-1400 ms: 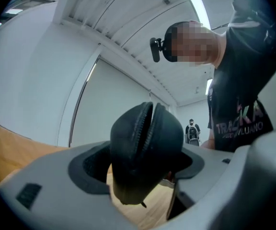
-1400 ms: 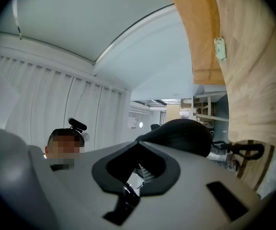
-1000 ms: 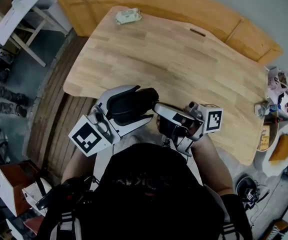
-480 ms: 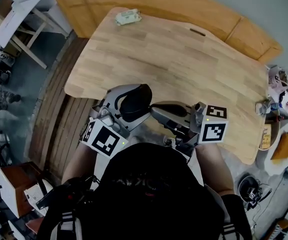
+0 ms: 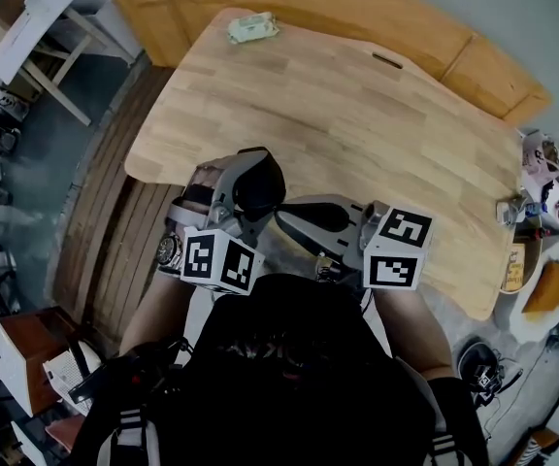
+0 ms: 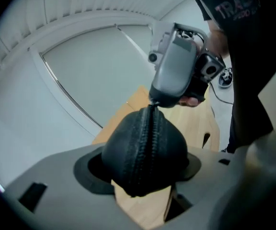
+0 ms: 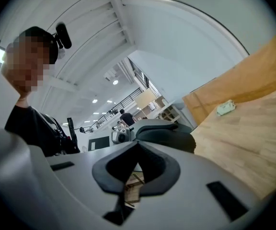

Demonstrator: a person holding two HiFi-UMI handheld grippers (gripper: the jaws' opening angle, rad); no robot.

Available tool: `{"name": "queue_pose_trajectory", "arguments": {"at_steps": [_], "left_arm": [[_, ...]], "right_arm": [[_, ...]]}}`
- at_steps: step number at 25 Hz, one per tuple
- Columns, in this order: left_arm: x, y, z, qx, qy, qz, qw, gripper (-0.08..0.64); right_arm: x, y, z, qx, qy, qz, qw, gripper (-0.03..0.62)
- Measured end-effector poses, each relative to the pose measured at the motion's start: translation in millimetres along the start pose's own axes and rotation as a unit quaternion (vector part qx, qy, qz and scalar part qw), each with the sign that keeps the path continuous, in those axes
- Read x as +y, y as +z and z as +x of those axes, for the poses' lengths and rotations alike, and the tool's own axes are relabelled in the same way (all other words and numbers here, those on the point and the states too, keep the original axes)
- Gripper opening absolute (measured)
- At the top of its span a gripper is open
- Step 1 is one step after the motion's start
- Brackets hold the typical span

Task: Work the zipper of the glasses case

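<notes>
The left gripper (image 5: 246, 178), jaws set wide, clamps the black glasses case (image 6: 123, 147) between its pads. The right gripper (image 6: 153, 99), jaws closed tight, meets the top end of the zipper (image 6: 145, 143). The visible teeth look fully meshed, so the unzipping appears barely begun.

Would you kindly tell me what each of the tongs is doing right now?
Left tongs: closed on the glasses case.
Right tongs: shut, tips at the zipper end.

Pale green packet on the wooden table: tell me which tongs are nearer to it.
Left. The left tongs, gripping the black zippered glasses case, are straight below the pale green packet in the head view; the shut right tongs sit lower and rightward.
</notes>
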State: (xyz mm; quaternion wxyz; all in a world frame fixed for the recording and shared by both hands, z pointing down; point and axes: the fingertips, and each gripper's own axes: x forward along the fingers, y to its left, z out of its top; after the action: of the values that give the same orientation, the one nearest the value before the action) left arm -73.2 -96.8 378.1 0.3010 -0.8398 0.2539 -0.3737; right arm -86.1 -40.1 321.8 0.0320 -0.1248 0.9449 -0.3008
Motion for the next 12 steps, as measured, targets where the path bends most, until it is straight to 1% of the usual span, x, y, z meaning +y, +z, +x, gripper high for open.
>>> {"name": "queue_pose_trajectory", "arguments": {"at_steps": [3,5,7,9,12], "left_arm": [[-5.1,-7.6,4.7,0.029,-0.003,0.029,0.9992,0.298],[-8.8,-7.7,5.5,0.026,-0.010,0.027,0.9992,0.293],[-11.8,-1.1,4.1,0.000,-0.020,0.010,0.9998,0.293],[-12.7,7.0,0.9,-0.036,-0.028,-0.021,0.9987,0.293],[-4.2,12.9,-6.2,-0.082,-0.020,-0.075,0.9937,0.293]], "right_arm": [[1.4,-7.1,7.2,0.020,-0.008,-0.016,1.000,0.017],[2.5,-8.7,9.0,0.022,-0.003,-0.014,1.000,0.017],[6.9,-5.4,7.5,0.008,0.019,0.001,1.000,0.017],[12.7,2.5,2.0,-0.019,0.051,0.026,0.998,0.017],[14.3,16.0,-11.5,-0.058,0.078,0.052,0.994,0.017]]}}
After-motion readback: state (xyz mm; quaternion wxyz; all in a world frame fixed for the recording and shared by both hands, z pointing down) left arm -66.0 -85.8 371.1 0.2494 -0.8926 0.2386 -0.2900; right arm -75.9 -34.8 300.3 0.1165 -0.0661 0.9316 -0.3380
